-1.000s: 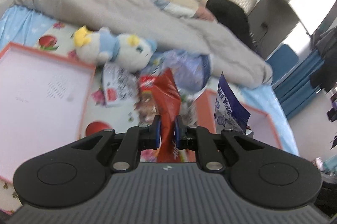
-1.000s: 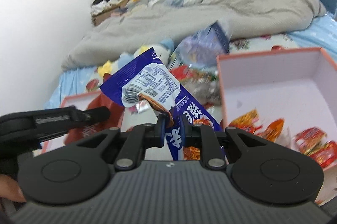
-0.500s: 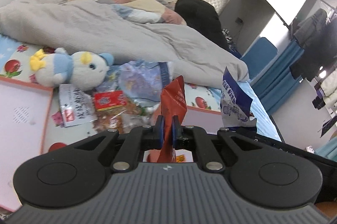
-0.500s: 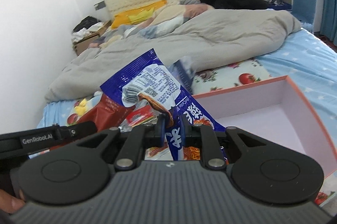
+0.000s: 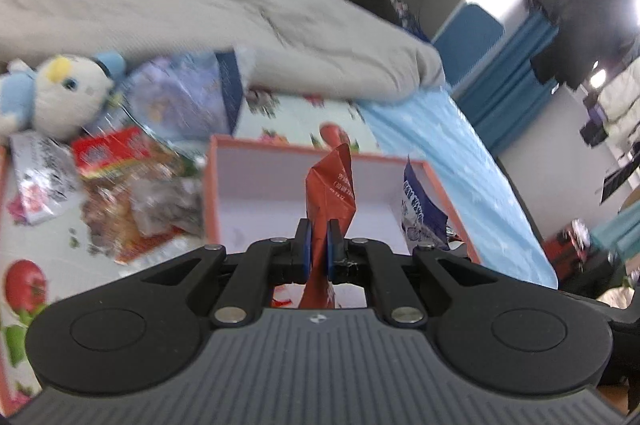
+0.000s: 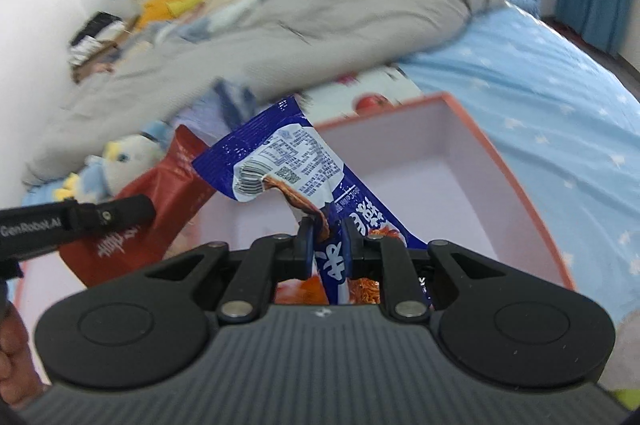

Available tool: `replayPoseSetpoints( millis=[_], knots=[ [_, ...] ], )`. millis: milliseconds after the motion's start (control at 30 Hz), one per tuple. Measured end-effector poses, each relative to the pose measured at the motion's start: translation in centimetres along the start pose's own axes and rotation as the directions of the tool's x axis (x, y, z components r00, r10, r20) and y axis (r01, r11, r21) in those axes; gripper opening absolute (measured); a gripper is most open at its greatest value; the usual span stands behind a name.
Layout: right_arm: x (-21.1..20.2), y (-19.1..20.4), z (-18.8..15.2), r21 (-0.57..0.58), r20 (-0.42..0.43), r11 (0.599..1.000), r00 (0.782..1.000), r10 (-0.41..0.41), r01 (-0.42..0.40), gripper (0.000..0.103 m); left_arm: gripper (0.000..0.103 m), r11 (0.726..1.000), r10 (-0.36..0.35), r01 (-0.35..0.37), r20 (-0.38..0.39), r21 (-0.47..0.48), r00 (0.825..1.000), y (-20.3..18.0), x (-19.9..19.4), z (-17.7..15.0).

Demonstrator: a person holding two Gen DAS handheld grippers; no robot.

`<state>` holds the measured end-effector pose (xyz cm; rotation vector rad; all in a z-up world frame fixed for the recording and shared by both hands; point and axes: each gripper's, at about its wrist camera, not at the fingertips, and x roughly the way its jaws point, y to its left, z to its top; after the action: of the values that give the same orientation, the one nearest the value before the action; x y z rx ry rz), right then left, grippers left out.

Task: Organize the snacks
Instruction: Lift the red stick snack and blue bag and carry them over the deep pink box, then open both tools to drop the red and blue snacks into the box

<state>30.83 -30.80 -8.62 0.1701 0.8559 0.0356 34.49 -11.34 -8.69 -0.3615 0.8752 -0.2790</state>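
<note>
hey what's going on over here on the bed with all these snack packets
A person is sorting snacks with a handheld gripper in each hand. The left gripper is shut on a red snack packet, and the right gripper is shut on a blue snack packet. Both packets are held over the orange-rimmed box on the bed. More packets lie piled beside a plush toy.

Bright daylight, window glare at upper right, motion blur, fisheye-bent edges.

Loose pile of crinkled snack packets (image 5: 132, 201) motion-blurred, prints unreadable. Lower end of red foil snack packet (image 5: 330, 197) hidden behind left hand-held gripper (image 5: 319, 249).
</note>
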Motion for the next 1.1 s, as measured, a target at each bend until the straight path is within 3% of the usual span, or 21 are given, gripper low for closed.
replayPoseSetpoints(
  millis=[300,533,600,667,1100],
  knots=[
    [4.3,-3.8,-1.7,-0.022,-0.096,0.998,0.993,-0.064,0.063,0.016,0.008,1.0,-0.003,0.004,-0.144,0.003,0.99,-1.3,7.6,-1.9],
    [6.3,-5.9,-2.7,0.008,-0.162,0.999,0.986,-0.034,0.036,0.017,0.01,1.0,0.01,-0.008,-0.207,0.008,0.978,-1.8,10.5,-2.9],
    [6.4,-6.2,-2.8,0.014,-0.166,0.999,0.986,-0.029,0.032,0.017,0.022,1.0,0.029,-0.027,-0.218,0.01,0.975,-1.9,10.8,-2.9],
    [6.1,-6.3,-2.7,0.013,-0.16,1.0,0.987,-0.024,0.027,0.017,0.032,0.999,0.033,-0.032,-0.209,0.009,0.977,-2.0,10.6,-3.0],
    [0.7,-4.7,-2.0,0.017,-0.039,1.0,0.999,-0.004,0.004,0.017,0.032,0.998,0.003,0.002,-0.087,0.056,0.996,-3.3,3.0,-2.0]
  ],
)
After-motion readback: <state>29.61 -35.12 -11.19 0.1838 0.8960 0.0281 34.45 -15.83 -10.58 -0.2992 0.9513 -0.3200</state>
